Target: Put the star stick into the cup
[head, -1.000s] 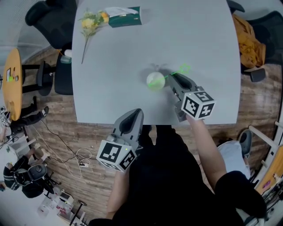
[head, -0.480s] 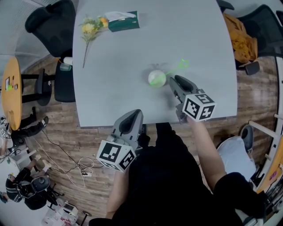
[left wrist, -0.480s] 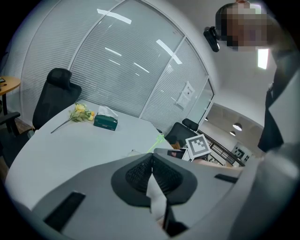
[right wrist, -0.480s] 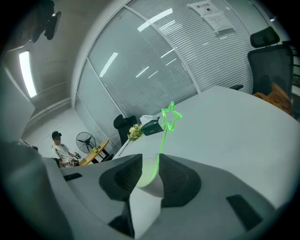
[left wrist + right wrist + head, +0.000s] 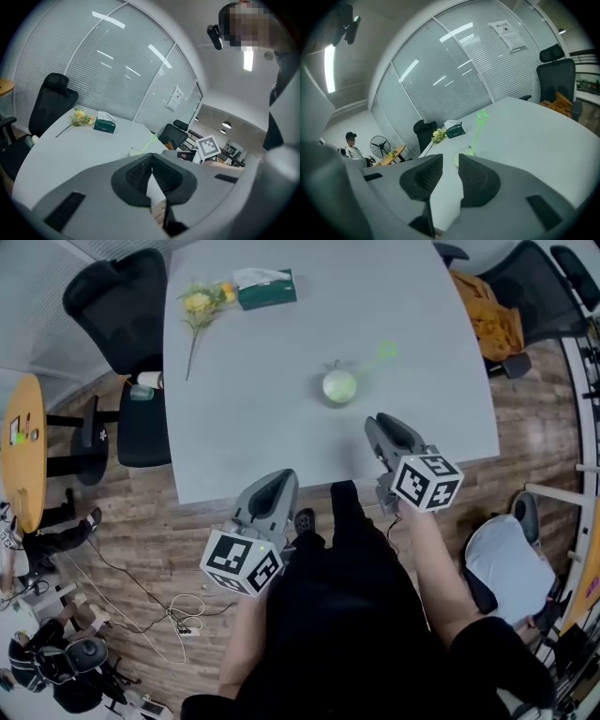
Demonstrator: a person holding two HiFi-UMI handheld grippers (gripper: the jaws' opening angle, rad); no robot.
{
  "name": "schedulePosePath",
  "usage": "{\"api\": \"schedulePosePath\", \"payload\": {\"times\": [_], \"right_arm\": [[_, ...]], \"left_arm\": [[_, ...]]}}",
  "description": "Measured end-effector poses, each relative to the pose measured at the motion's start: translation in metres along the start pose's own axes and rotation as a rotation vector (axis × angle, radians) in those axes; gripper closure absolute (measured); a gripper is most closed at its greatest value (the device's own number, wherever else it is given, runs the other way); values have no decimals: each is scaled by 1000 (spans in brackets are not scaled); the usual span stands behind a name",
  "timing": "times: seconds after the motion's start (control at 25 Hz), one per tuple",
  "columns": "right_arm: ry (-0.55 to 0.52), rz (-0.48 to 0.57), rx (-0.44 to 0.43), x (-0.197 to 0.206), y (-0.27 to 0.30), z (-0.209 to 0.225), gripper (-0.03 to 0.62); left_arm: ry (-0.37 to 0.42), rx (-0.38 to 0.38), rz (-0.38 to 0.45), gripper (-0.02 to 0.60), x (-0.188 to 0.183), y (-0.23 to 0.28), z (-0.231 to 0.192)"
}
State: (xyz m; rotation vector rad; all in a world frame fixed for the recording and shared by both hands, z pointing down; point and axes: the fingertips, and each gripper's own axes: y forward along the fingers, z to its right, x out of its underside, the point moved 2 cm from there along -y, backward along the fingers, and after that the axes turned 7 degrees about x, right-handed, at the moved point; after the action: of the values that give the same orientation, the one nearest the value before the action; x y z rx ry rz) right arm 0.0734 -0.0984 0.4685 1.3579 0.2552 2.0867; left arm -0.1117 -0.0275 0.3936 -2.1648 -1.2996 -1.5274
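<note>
Leaning star stick (image 5: 372,362) inside cup (image 5: 337,388)

The grey table (image 5: 262,381) lies mostly bare: open surface runs from its near edge up to the cup (image 5: 339,387), whose star stick (image 5: 384,352) leans out to the right. The tissue box (image 5: 266,289) and flowers (image 5: 199,306) sit well apart at the far left corner. Office chairs (image 5: 117,306) crowd both sides.

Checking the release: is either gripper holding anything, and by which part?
Nothing is held. The right gripper, jaws closing, has nothing between them; the left gripper is shut on nothing. The star stick stands in the cup.
</note>
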Motion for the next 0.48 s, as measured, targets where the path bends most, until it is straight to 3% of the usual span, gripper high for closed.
{"api": "schedulePosePath", "payload": {"times": [0.48], "right_arm": [[-75, 128, 59, 32, -97, -76, 482]], "left_arm": [[68, 119, 29, 581, 21, -75, 16]]}}
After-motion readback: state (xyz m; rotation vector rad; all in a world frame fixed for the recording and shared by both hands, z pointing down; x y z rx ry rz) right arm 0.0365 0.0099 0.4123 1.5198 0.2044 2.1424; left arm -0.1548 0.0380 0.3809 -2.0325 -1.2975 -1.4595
